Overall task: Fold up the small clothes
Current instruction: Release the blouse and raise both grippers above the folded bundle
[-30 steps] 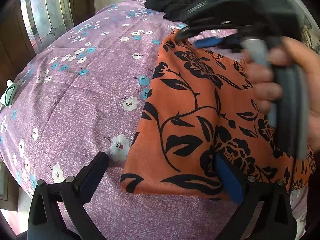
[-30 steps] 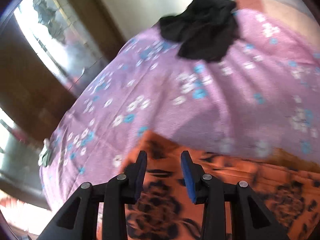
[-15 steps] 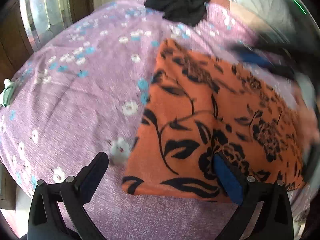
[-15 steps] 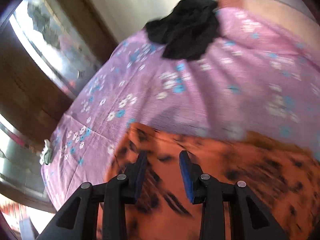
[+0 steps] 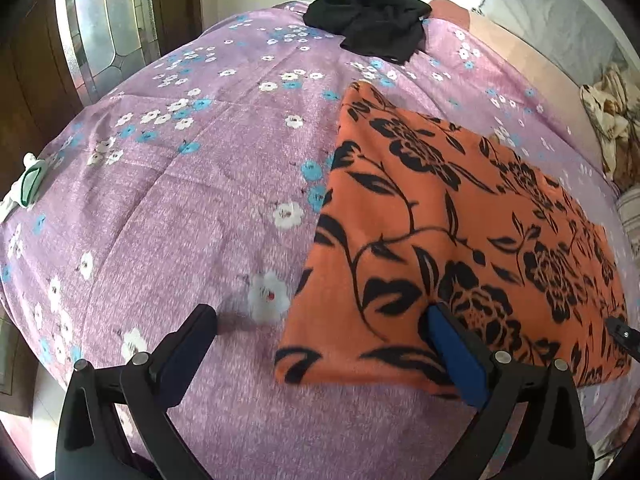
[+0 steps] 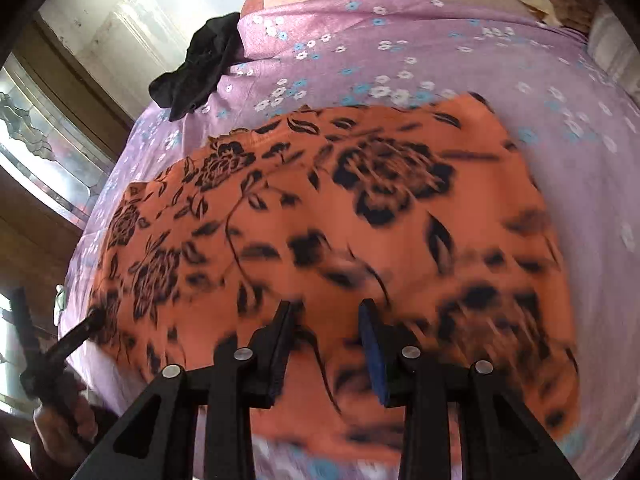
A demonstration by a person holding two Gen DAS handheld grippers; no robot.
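1. Orange cloth with a black flower-and-leaf print lies folded into a flat rectangle on the bed, its near and left edges straight.
2. Left tool has its fingers wide apart, holding nothing; one finger is over the bare bedsheet, the other over the cloth's near edge.
3. Right tool has its fingers parted with a clear gap, empty, low over the cloth; the view is blurred.
4. Open purple sheet with white and blue flowers spreads left of the cloth.
5. Crumpled black garment sits well apart at the far edge of the bed.
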